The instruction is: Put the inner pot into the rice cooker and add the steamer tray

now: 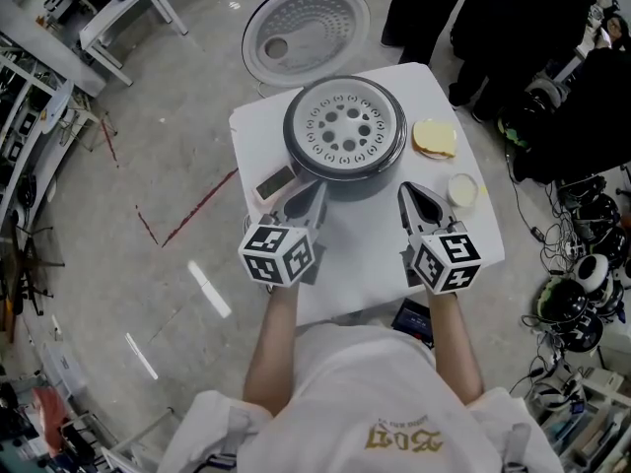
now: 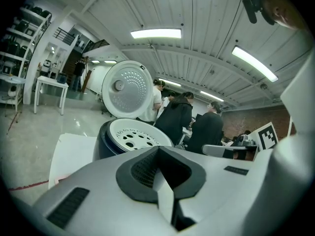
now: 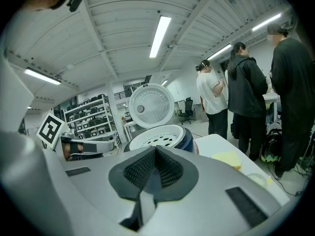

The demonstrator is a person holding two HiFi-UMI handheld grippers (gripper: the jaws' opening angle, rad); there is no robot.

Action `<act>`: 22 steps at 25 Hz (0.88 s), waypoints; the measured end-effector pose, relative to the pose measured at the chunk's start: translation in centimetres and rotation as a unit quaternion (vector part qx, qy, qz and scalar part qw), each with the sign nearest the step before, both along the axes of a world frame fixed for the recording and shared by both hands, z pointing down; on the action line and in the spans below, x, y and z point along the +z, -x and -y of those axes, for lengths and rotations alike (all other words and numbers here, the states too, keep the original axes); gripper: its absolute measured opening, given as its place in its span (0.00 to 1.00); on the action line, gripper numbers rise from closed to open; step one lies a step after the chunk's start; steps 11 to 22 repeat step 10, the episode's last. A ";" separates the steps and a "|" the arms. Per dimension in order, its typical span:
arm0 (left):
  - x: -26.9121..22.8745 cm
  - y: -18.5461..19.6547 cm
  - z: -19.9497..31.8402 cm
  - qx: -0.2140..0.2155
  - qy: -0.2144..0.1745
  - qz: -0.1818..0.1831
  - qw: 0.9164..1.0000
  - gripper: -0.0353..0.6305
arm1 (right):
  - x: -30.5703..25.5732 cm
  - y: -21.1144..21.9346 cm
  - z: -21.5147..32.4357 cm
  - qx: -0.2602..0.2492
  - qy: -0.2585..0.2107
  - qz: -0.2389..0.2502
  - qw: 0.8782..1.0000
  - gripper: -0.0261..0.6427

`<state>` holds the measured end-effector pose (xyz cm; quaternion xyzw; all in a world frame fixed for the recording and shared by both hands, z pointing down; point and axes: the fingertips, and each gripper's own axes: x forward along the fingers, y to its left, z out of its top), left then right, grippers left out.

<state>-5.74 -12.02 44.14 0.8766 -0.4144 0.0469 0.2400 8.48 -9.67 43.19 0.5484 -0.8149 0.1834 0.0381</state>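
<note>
Both forearms reach forward side by side over the table (image 1: 365, 264), left gripper (image 1: 315, 196) and right gripper (image 1: 407, 194) closed and empty, pointing at the open rice cooker (image 1: 341, 183) with the steamer tray (image 1: 345, 126) in it.

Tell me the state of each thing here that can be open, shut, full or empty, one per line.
rice cooker lid: open, swung back.
steamer tray: seated in the mouth of the rice cooker, nothing on it.
inner pot: hidden under the tray, cannot tell.
left tongs: shut, empty.
right tongs: shut, empty.
</note>
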 end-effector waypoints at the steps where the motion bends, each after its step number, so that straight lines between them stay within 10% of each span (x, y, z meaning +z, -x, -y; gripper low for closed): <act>1: 0.0 -0.1 0.1 0.001 0.001 -0.001 1.000 0.08 | 0.0 0.0 0.0 0.000 0.000 0.000 1.000 0.05; 22: 0.4 0.0 0.4 0.001 0.004 -0.001 1.000 0.08 | 0.1 0.1 0.2 -0.002 0.000 0.001 1.000 0.05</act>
